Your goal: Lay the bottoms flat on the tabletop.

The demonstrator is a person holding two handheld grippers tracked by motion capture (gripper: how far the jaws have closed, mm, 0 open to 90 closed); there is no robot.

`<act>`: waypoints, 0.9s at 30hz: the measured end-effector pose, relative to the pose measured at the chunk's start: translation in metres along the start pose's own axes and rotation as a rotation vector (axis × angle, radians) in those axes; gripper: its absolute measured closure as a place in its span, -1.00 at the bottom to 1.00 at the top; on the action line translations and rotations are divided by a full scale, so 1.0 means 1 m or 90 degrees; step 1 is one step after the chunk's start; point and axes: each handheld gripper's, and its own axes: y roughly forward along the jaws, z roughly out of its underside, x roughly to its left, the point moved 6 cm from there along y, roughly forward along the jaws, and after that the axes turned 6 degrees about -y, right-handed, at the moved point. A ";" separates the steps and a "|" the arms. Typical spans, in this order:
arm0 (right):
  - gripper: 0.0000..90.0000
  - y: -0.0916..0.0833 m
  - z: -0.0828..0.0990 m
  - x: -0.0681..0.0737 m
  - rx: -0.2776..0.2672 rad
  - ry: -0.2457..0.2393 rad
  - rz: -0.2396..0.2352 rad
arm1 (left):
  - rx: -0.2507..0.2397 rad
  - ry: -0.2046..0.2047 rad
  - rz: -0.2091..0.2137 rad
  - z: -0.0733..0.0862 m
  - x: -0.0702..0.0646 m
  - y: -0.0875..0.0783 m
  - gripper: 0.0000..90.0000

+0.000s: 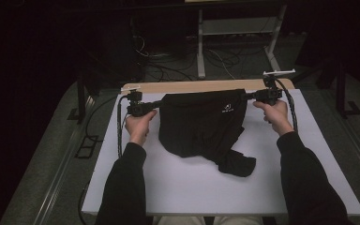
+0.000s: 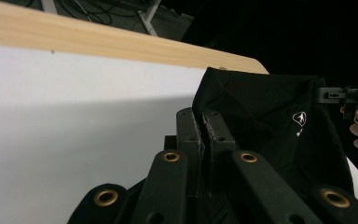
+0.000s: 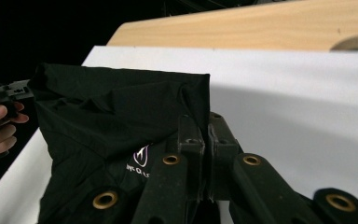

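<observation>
Black fabric: shirt [image 1: 201, 124], small white logo on the chest, held up by its two upper corners over the far half of the white surface [image 1: 168, 187]. Top edge pulled taut between both tongs, near the far wooden rim [image 1: 192, 86]; lower part sagging onto the surface, one sleeve trailing toward the near right. Probable reason for the hold: spreading the garment flat, or squaring it before a fold; a judgement only.

Left tongs [image 1: 155, 104]: at the shirt's left upper corner, pointing inward along the top edge. Jaws clenched on the corner; in the left gripper view [image 2: 204, 122] the pads stand pressed together with fabric pinched between them. Left hand [image 1: 138, 126] wrapped around the handle, cable looping down beside the forearm.

Right tongs [image 1: 248, 95]: at the right upper corner, pointing inward, mirror of the left. Jaws clenched likewise; in the right gripper view [image 3: 200, 122] the hem disappears between the closed pads, logo just below. Right hand [image 1: 275, 115] on the handle, cable arcing round the outer side.

Grip at the corners likely chosen to keep the edge straight and the cloth free of creases. Sleeve bunched, not yet laid out.
</observation>
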 end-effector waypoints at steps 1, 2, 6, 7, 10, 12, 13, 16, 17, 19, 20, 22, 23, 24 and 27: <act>0.90 0.000 -0.004 0.001 -0.002 -0.002 0.000 | 0.001 0.001 -0.002 -0.004 -0.001 0.000 0.91; 0.90 0.000 -0.008 0.002 -0.004 -0.002 0.002 | 0.003 0.003 -0.003 -0.007 -0.002 0.000 0.91; 0.90 0.001 -0.024 0.005 -0.005 -0.002 0.014 | 0.007 0.003 -0.011 -0.025 -0.007 0.002 0.91; 0.90 0.002 -0.029 0.005 0.001 -0.004 0.022 | 0.007 0.003 -0.011 -0.025 -0.007 0.002 0.91; 0.90 0.005 -0.040 0.006 -0.004 -0.007 0.032 | 0.003 -0.003 -0.020 -0.038 -0.007 0.005 0.91; 0.90 0.007 -0.045 0.006 -0.014 -0.013 0.037 | 0.000 -0.013 -0.024 -0.044 -0.007 0.007 0.91; 0.89 0.008 -0.048 0.004 -0.022 -0.009 0.050 | -0.002 -0.019 -0.022 -0.047 -0.007 0.009 0.91; 0.77 0.015 -0.054 0.000 -0.047 0.003 0.108 | -0.030 -0.019 -0.060 -0.050 -0.004 0.015 0.88; 0.62 0.017 -0.053 -0.004 -0.050 -0.007 0.147 | -0.036 -0.015 -0.078 -0.048 0.000 0.017 0.76; 0.41 0.023 -0.042 -0.014 -0.022 0.005 0.215 | -0.034 -0.050 -0.081 -0.040 0.010 0.020 0.47; 0.41 0.023 -0.042 -0.014 -0.022 0.005 0.215 | -0.034 -0.050 -0.081 -0.040 0.010 0.020 0.37; 0.28 0.029 -0.022 -0.020 -0.023 0.030 0.211 | -0.063 -0.098 -0.057 -0.024 0.027 0.018 0.27; 0.25 0.031 -0.012 -0.022 -0.016 0.023 0.210 | -0.058 -0.091 -0.069 -0.019 0.030 0.018 0.16; 0.23 0.031 -0.007 -0.023 -0.010 0.021 0.209 | -0.044 -0.086 -0.085 -0.012 0.035 0.018 0.10; 0.09 0.031 0.015 -0.027 0.002 0.035 0.189 | -0.023 -0.094 -0.077 0.002 0.042 0.017 -0.11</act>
